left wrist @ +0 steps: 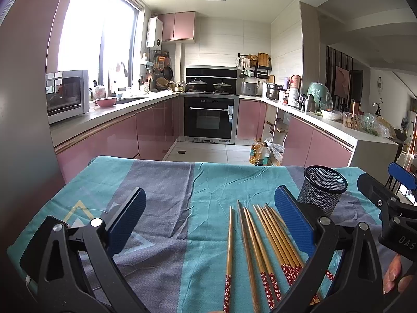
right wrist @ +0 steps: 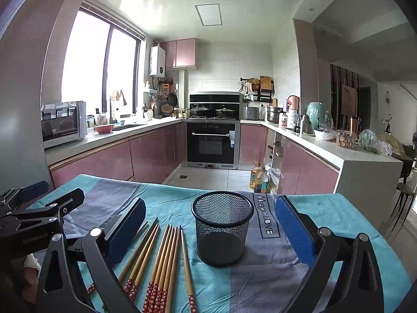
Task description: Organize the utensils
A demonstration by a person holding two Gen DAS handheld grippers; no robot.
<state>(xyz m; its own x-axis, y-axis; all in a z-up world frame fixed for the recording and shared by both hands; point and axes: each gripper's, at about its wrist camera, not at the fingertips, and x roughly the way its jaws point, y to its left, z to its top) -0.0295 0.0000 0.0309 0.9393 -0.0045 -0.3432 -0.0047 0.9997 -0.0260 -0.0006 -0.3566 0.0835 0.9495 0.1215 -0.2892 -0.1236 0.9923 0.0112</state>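
Worktop [left wrist: 166, 182] under teal-grey patterned cloth, creased. Chopsticks [left wrist: 260, 237] lie loose in fan, tips toward 12 o'clock. Mesh cup [right wrist: 222, 227] upright at 2 o'clock of them, near. Left gripper [left wrist: 208, 216] jaws wide, empty. Right gripper [right wrist: 208, 224] jaws wide, empty, flanking cup. Beyond: pink-cabinet kitchen, oven [left wrist: 209, 116] at 12 o'clock, window [left wrist: 96, 31] at 10.

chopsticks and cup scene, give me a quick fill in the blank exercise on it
1. The chopsticks lie flat on the ____.
2. The black mesh cup stands upright and holds ____ chopsticks.
3. Both the left gripper and the right gripper are ____.

Missing words: tablecloth; no; open
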